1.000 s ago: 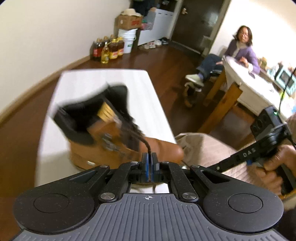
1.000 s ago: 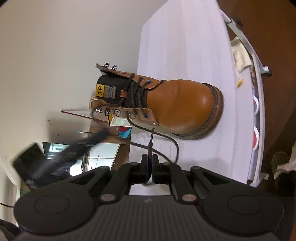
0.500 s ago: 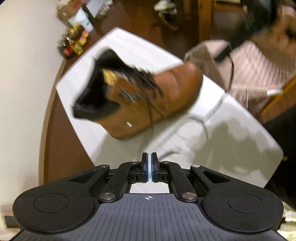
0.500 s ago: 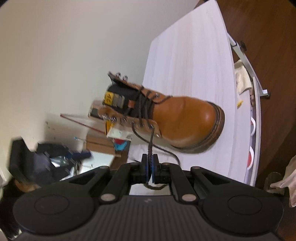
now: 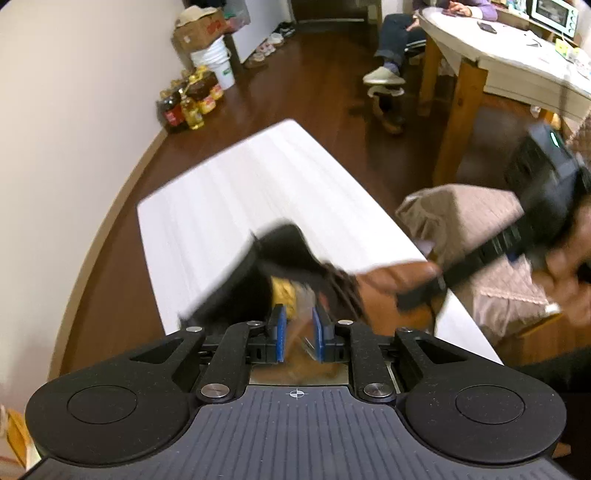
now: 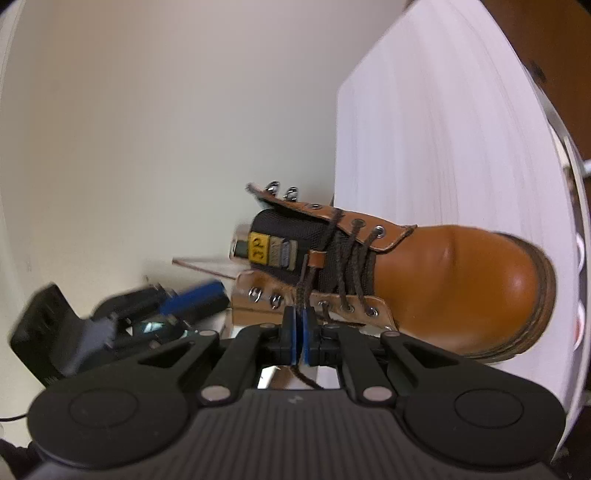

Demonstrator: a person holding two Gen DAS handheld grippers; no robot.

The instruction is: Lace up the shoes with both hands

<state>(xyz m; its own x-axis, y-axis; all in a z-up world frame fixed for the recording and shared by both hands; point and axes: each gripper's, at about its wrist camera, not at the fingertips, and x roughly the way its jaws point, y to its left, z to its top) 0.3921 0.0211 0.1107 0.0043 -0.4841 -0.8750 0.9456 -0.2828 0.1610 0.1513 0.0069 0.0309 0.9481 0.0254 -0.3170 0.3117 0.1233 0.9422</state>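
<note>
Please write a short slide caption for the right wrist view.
Right tongs pinch the lace beside the boot.

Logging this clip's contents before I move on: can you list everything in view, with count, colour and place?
boot: one, tan with black collar, lying on the table
lace: one, dark brown, threaded through the lower eyelets, one end pinched in the right claw
table: one, white, under the boot
bottles: several, yellow and dark, on the floor by the wall
bucket: one, white, beyond the bottles
box: one, cardboard, above the bucket
second table: one, pale top, wooden legs, far right
seated person: one, at that table
left claw: jaws have just been opening, blue pads apart, over the boot's collar
right claw: shut on the lace
right hand: gripping its handle
</note>
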